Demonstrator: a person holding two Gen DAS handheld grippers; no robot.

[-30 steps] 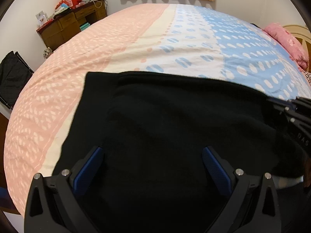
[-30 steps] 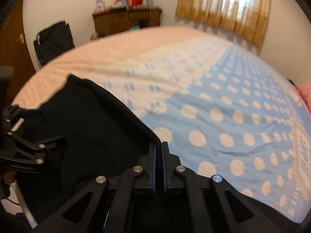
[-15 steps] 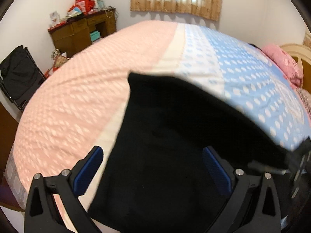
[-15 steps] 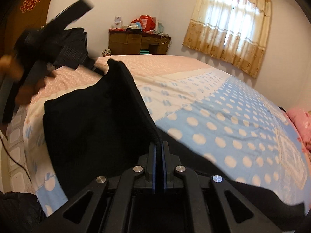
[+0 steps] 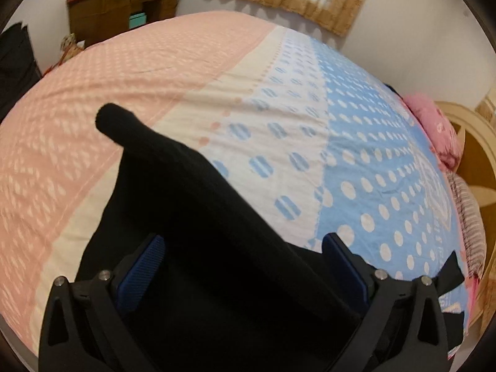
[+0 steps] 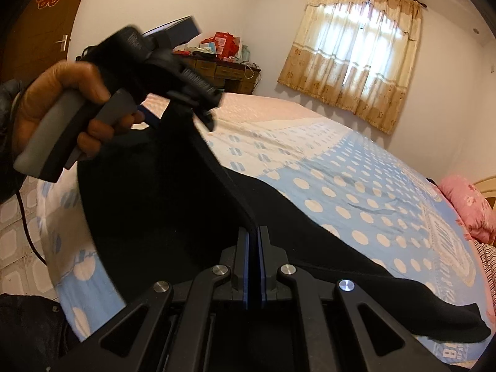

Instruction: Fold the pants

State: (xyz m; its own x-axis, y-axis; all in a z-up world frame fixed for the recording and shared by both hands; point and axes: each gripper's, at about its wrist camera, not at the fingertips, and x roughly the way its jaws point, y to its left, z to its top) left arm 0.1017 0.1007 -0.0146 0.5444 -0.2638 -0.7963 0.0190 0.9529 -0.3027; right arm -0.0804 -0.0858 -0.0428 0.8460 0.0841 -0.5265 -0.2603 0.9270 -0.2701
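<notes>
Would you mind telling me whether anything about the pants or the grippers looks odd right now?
Yes: the left gripper is wide open with the black pants draped loosely between its fingers, so only the right gripper is clamped on the fabric. The cloth hangs unevenly over the bed.

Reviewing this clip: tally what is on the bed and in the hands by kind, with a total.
Pants: 1, black, lifted off the bed.
Grippers: 2, the right gripper shut on the pants, the left gripper open around the fabric.
Pillows: 1, pink.
Total: 4.
</notes>
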